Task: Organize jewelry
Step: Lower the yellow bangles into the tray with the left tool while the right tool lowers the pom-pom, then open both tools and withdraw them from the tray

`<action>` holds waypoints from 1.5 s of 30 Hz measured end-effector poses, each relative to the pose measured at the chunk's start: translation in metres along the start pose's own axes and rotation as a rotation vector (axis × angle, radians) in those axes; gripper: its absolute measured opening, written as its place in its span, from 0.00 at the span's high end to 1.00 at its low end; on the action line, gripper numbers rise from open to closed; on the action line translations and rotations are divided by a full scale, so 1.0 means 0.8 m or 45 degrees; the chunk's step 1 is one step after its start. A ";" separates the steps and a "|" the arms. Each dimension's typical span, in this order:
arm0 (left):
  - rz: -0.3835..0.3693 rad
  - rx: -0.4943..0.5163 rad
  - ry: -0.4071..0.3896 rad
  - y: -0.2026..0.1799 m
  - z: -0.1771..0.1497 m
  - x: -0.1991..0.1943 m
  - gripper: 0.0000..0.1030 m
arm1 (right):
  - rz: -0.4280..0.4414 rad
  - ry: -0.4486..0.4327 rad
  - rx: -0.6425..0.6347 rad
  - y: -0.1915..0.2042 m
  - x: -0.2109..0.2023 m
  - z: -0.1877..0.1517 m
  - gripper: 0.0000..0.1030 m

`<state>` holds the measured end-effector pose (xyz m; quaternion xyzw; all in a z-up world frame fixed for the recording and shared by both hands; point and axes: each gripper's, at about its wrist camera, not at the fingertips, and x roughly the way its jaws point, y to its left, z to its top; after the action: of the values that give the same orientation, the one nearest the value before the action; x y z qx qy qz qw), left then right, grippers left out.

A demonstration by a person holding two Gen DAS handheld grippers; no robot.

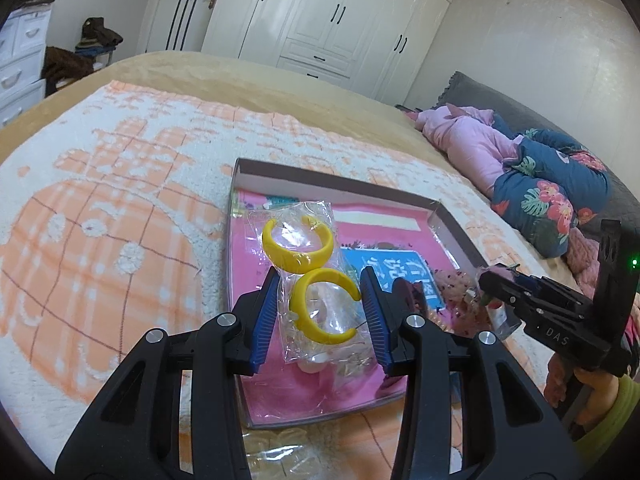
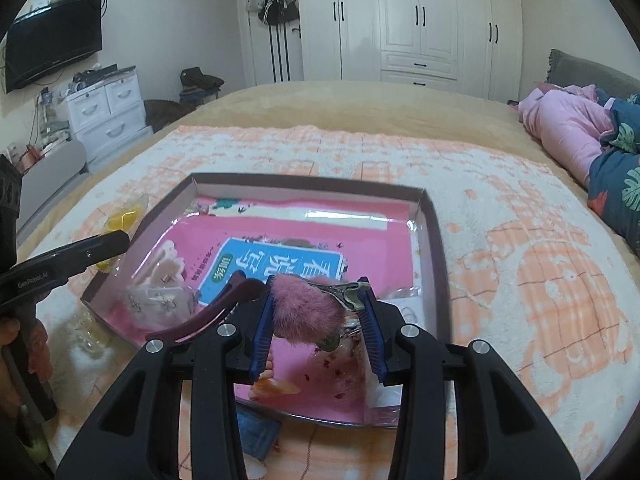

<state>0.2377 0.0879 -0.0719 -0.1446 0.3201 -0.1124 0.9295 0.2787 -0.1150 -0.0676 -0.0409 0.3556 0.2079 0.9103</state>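
In the left wrist view my left gripper [image 1: 320, 280] is shut on a clear plastic bag [image 1: 316, 340] that holds two yellow C-shaped hoop earrings [image 1: 298, 242]. The bag hangs over a shallow cardboard box [image 1: 340, 182] with a pink lining. My right gripper [image 2: 318, 288] is shut on a fluffy pink hair clip [image 2: 304, 304] with a metal clasp, low over the box's [image 2: 434, 220] near right part. Inside the box lie a dark maroon hair clip [image 2: 200, 316] and a clear pack of white pieces [image 2: 160, 292]. Each gripper also shows at the edge of the other view: right gripper [image 1: 490, 284], left gripper [image 2: 116, 242].
The box sits on a white and orange blanket [image 1: 100, 220] spread over a bed. Pink and floral bedding [image 1: 540, 184] is piled at the right. White wardrobes [image 2: 420, 20] and a drawer unit [image 2: 108, 112] stand beyond the bed. A hand [image 1: 596, 384] grips the right tool.
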 end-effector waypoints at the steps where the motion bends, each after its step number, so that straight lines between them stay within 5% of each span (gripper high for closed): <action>1: -0.001 0.000 0.010 0.001 -0.002 0.004 0.69 | 0.005 0.008 -0.004 0.003 0.003 -0.001 0.63; 11: -0.002 0.001 0.045 0.003 -0.008 0.016 0.68 | 0.030 0.061 -0.028 0.019 0.018 -0.011 0.58; 13: 0.000 0.002 0.045 0.002 -0.008 0.016 0.68 | 0.025 0.044 -0.023 0.019 0.012 -0.013 0.45; 21: 0.010 0.012 0.041 0.000 -0.009 0.013 0.67 | -0.008 -0.105 0.006 0.009 -0.037 -0.017 0.21; 28: 0.019 0.021 0.025 -0.006 -0.009 0.002 0.48 | -0.063 -0.169 0.011 0.007 -0.068 -0.024 0.10; 41: 0.050 0.073 -0.176 -0.032 -0.004 -0.082 0.14 | -0.091 -0.308 0.011 0.005 -0.127 -0.036 0.08; 45: 0.078 0.090 -0.225 -0.035 -0.006 -0.107 0.11 | -0.084 -0.339 0.009 0.007 -0.140 -0.037 0.07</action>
<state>0.1657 0.0862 -0.0182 -0.1113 0.2369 -0.0820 0.9617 0.1839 -0.1559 -0.0153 -0.0216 0.2310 0.1800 0.9559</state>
